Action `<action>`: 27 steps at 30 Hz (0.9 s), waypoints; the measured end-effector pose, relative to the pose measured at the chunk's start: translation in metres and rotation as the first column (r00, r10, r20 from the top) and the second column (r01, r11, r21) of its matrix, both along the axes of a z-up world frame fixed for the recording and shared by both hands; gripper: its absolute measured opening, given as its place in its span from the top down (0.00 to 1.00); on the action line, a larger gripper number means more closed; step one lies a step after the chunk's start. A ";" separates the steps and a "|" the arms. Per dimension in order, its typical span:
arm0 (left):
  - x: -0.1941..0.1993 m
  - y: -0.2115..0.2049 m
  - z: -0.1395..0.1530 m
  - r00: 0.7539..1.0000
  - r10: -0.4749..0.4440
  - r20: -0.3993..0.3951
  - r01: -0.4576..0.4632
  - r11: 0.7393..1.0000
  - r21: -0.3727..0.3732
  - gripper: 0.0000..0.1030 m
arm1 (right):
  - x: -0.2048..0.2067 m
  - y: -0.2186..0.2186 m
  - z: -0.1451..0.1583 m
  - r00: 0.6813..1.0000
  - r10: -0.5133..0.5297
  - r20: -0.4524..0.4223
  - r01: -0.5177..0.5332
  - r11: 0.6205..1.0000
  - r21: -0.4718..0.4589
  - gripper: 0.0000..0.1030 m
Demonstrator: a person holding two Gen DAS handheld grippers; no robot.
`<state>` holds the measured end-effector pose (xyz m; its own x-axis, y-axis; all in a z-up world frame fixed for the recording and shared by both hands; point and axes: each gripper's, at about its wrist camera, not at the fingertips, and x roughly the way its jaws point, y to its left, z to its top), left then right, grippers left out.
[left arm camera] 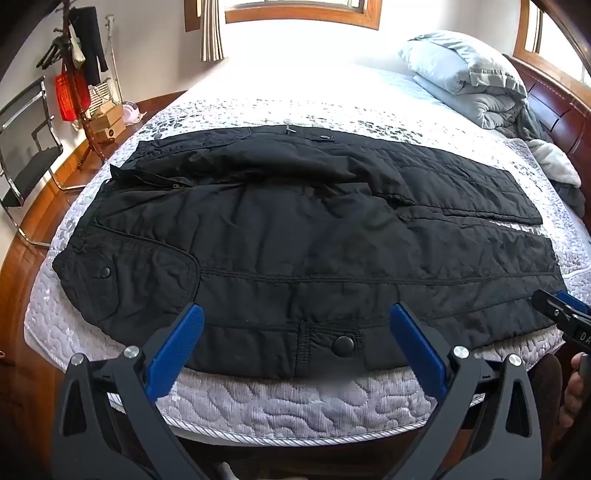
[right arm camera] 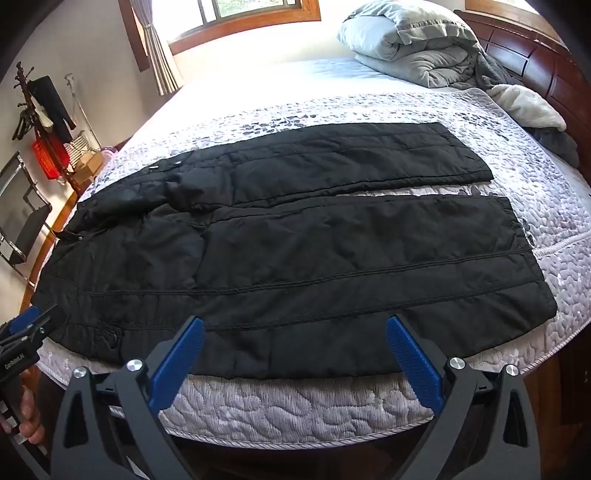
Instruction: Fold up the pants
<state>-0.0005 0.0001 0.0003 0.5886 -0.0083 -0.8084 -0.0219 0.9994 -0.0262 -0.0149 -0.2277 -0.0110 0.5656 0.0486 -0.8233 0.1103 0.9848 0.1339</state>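
Nearest, the left gripper (left arm camera: 295, 317) has its blue bumpy pads spread wide, holding nothing. The right gripper (right arm camera: 295, 328) is spread wide too, over the near edge of the bed. Just past them, the black puffy pants (right arm camera: 280, 251) lie flat on the white quilted mattress (right arm camera: 295, 406), waist toward 9 o'clock, two long legs toward 3 o'clock. Far off at 1 o'clock sits a soft, lumpy grey blanket (right arm camera: 417, 48).

Sunlit window (left arm camera: 303, 11), wooden headboard (right arm camera: 535, 59), chair (left arm camera: 26, 147)
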 end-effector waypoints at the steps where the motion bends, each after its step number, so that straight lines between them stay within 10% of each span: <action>1: 0.000 0.000 0.000 1.000 0.000 0.000 0.000 1.000 -0.002 0.03 | 0.000 0.000 0.000 1.000 0.000 0.003 0.000 1.000 0.002 0.03; 27: 0.008 -0.005 -0.001 1.000 -0.009 -0.012 0.009 1.000 0.005 0.03 | 0.008 -0.005 -0.009 1.000 -0.005 -0.004 0.005 1.000 0.017 0.03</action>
<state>0.0078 -0.0046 -0.0010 0.5791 -0.0094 -0.8152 -0.0134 0.9997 -0.0210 -0.0068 -0.2329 -0.0198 0.5627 0.0598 -0.8245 0.1156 0.9819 0.1502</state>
